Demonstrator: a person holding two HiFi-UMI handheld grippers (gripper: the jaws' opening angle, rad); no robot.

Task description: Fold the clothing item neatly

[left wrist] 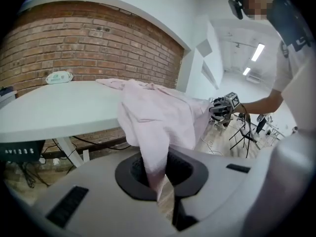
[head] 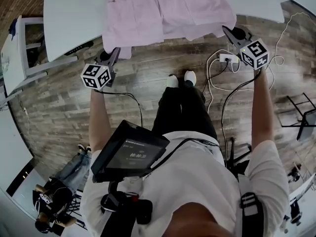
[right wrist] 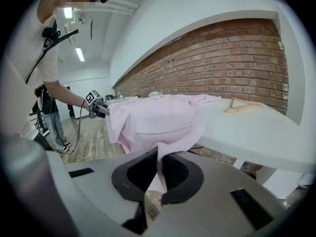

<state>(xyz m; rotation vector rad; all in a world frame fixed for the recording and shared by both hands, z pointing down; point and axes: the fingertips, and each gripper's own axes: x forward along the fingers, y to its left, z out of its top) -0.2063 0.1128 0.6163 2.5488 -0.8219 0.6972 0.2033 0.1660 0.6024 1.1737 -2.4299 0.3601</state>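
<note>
A pink garment (head: 168, 9) lies on the white surface (head: 74, 19) at the top of the head view, its near edge hanging over the surface's front rim. The left gripper (head: 116, 50) holds that edge at its left corner, left of centre in the frame. The right gripper (head: 226, 29) holds the right corner, in the upper right. Below both lies the wooden floor (head: 148, 83).

In the left gripper view the jaws are clamped together on a narrow pinch of pink cloth at lower centre. The garment rises from them in a bunched fold toward the surface and stretches right to the other gripper. A brick wall (left wrist: 89, 43) fills the upper left.

In the right gripper view the jaws are likewise closed on a thin fold of the cloth at lower centre. The garment spreads above them, draped over the surface's rim, with its far corner held at the left of the frame.
</note>
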